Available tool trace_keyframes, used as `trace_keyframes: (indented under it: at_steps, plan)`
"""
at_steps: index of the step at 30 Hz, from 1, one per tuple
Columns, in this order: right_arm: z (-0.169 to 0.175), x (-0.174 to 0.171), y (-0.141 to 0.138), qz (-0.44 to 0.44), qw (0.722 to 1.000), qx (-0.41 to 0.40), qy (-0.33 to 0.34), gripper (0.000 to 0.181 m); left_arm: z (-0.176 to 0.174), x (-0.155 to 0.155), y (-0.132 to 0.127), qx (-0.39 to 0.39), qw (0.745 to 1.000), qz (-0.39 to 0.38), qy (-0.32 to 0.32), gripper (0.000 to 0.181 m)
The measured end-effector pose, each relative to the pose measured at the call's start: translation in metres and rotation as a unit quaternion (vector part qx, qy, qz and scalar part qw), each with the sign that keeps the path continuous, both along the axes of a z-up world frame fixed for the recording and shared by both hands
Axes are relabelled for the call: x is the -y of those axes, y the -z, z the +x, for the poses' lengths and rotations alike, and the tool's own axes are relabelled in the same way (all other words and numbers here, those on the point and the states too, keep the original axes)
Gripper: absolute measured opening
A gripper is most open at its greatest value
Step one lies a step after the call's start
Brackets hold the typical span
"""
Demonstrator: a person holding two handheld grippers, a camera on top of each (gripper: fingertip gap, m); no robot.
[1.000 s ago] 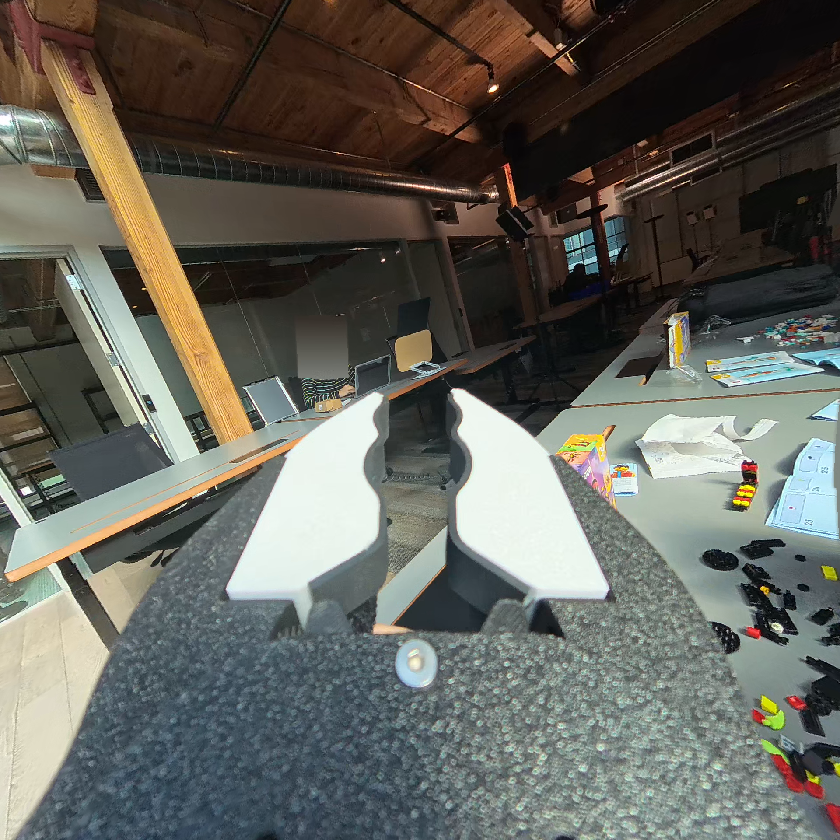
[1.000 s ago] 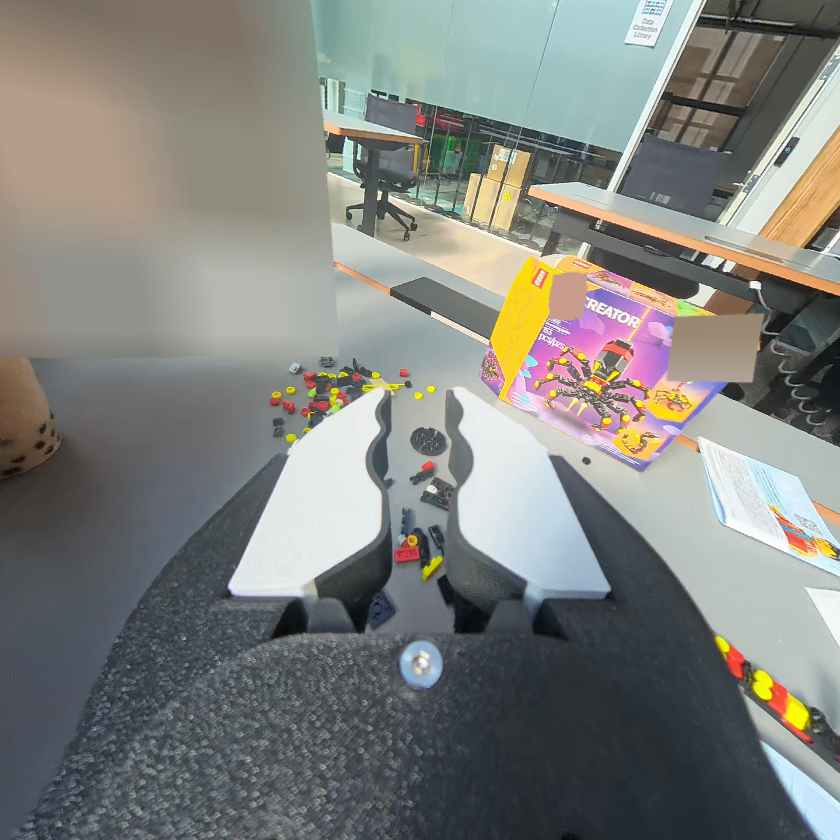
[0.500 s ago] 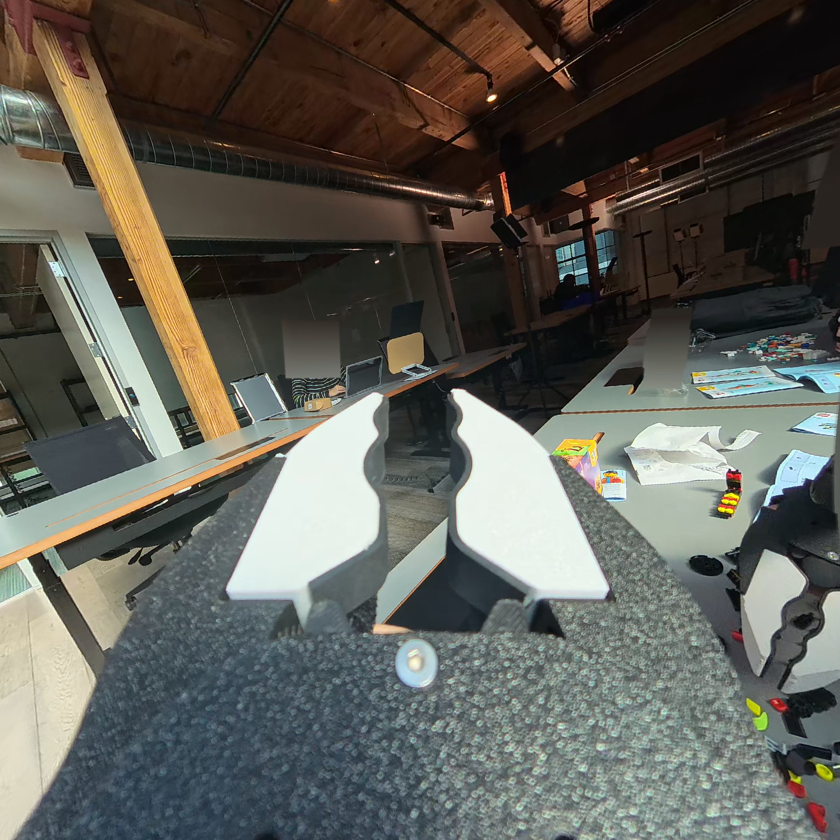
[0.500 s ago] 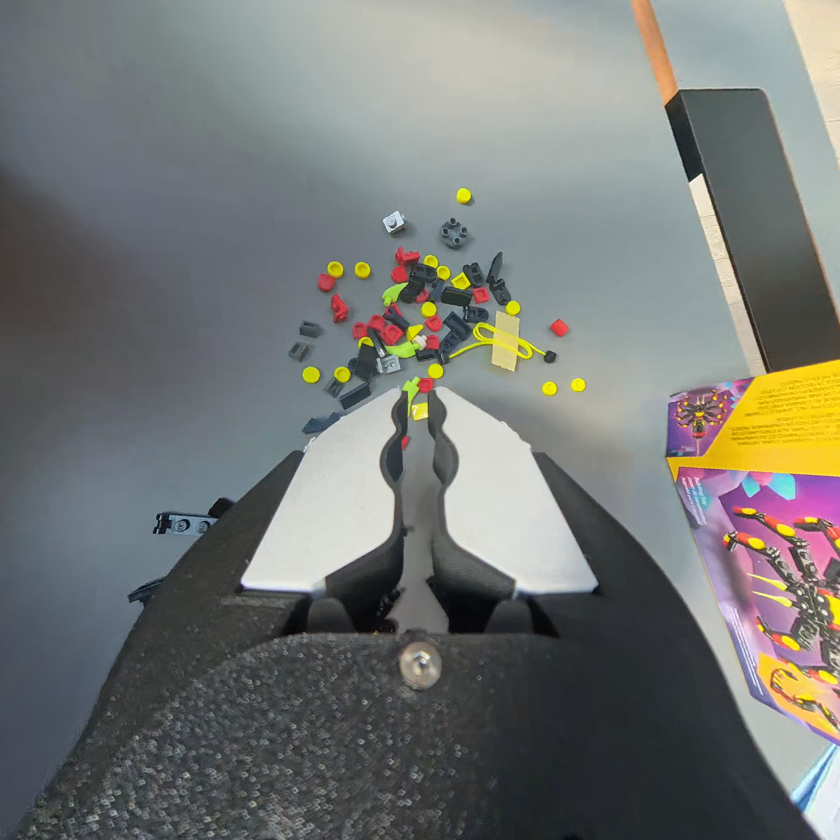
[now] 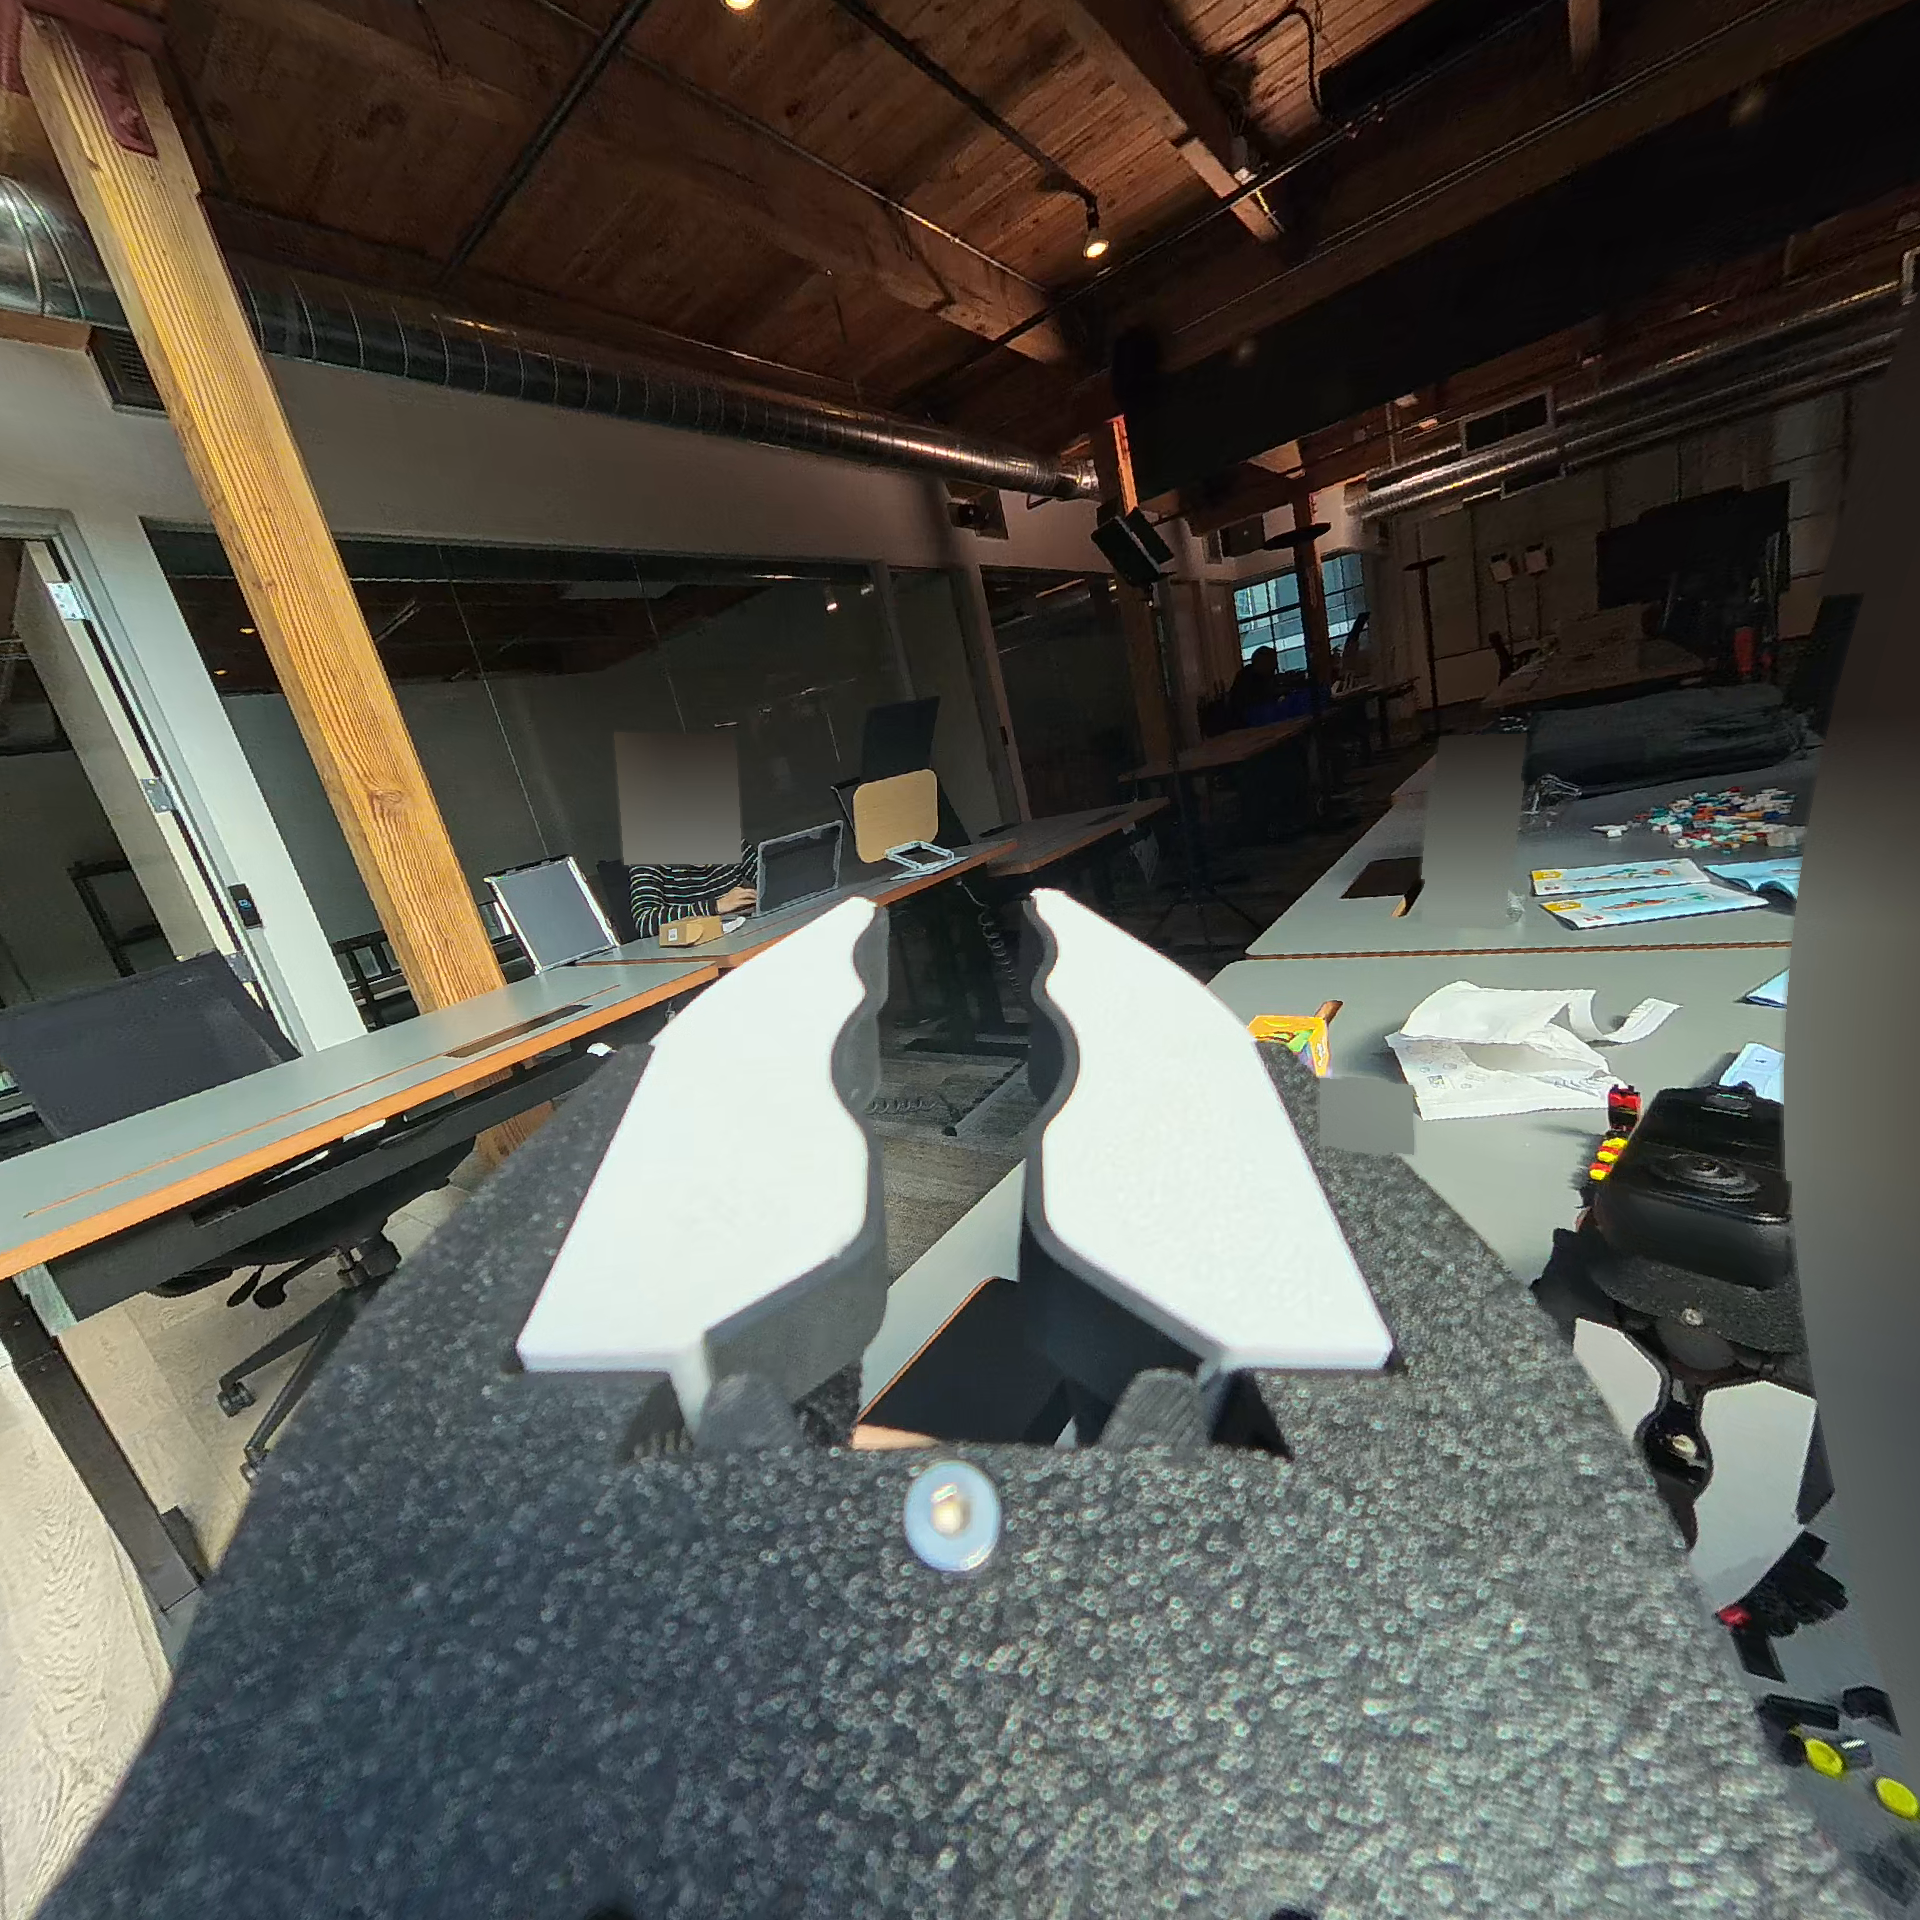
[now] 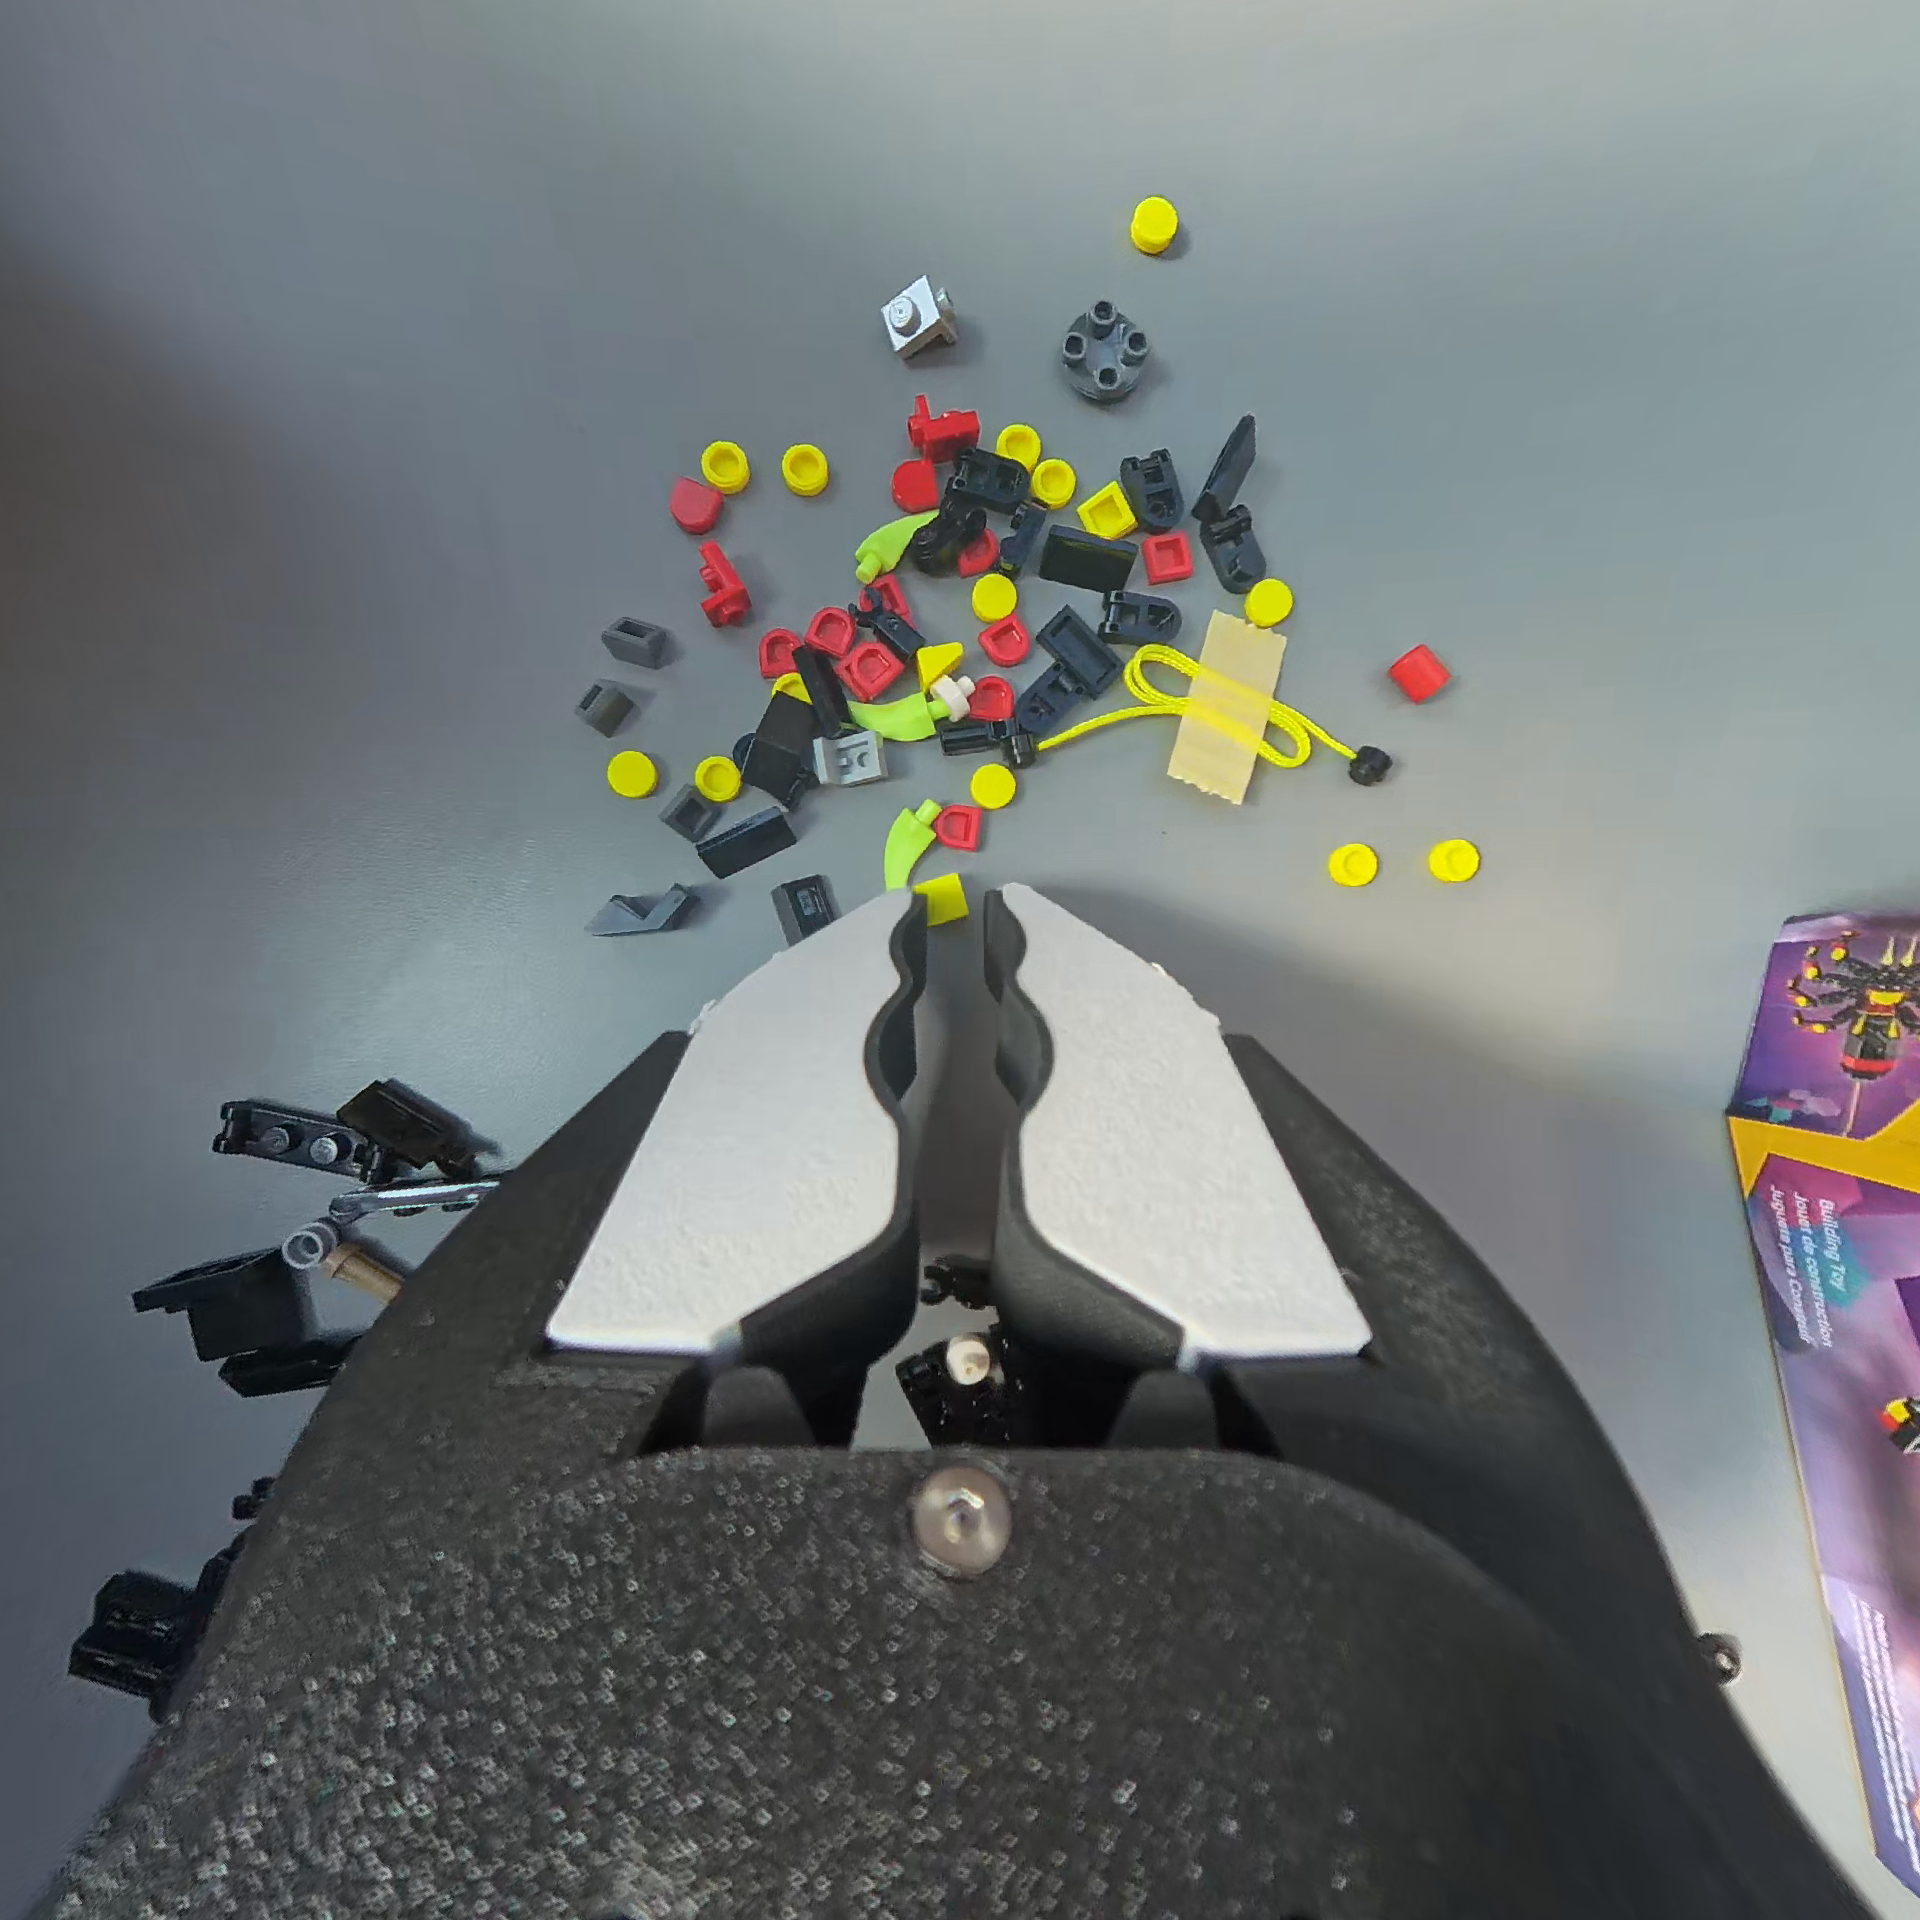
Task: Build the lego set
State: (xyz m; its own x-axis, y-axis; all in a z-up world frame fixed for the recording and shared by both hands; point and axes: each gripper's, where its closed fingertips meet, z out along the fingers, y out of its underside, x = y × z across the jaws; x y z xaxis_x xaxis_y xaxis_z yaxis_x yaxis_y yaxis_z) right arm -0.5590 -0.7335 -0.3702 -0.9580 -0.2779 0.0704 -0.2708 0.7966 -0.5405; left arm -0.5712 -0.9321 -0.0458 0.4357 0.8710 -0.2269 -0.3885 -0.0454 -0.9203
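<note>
In the right wrist view a pile of small loose lego pieces, red, yellow, black, grey and lime, lies on the grey table. My right gripper points down at the near edge of the pile. Its jaws stand a narrow gap apart, with a small yellow piece lying on the table between the tips. My left gripper is open and empty, held up beyond the table's edge and pointing across the room. The right gripper also shows in the left wrist view, over loose pieces.
The purple and yellow set box lies to the right of the pile. Black parts lie to the left. A yellow string taped to a strip sits in the pile. Paper sheets and a red-yellow built strip lie farther along the table. Spacing between my two grippers at the tips: around 40 cm.
My right gripper tipped down from looking across the table to looking straight at the pile, narrowed its jaws and came closer to the pieces. The left gripper stayed open and turned slightly.
</note>
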Motion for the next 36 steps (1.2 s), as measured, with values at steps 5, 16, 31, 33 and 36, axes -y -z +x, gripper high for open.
trace_keyframes:
  at_steps: [5, 16, 31, 33, 36]
  plan:
    - [0.001, 0.002, 0.002, 0.003, 1.0, 0.012, -0.011, 0.008, 0.001, -0.001, 0.0, 0.0, 1.0, 0.003, 0.005, 0.024]
    - [-0.003, -0.001, -0.006, -0.011, 1.0, -0.009, 0.008, 0.007, 0.003, -0.001, -0.002, -0.002, 1.0, 0.008, 0.011, 0.024]
    - [0.007, -0.179, -0.036, 0.029, 0.979, -0.02, 0.2, 0.007, 0.002, -0.003, -0.002, 0.0, 1.0, 0.012, 0.018, 0.024]
    - [0.017, -0.216, -0.026, 0.072, 0.971, -0.013, 0.229, 0.007, 0.001, -0.004, -0.001, 0.002, 1.0, 0.011, 0.019, 0.024]
    - [0.026, -0.257, -0.01, 0.128, 0.957, -0.013, 0.258, 0.007, 0.001, -0.006, 0.0, 0.003, 1.0, 0.009, 0.021, 0.024]
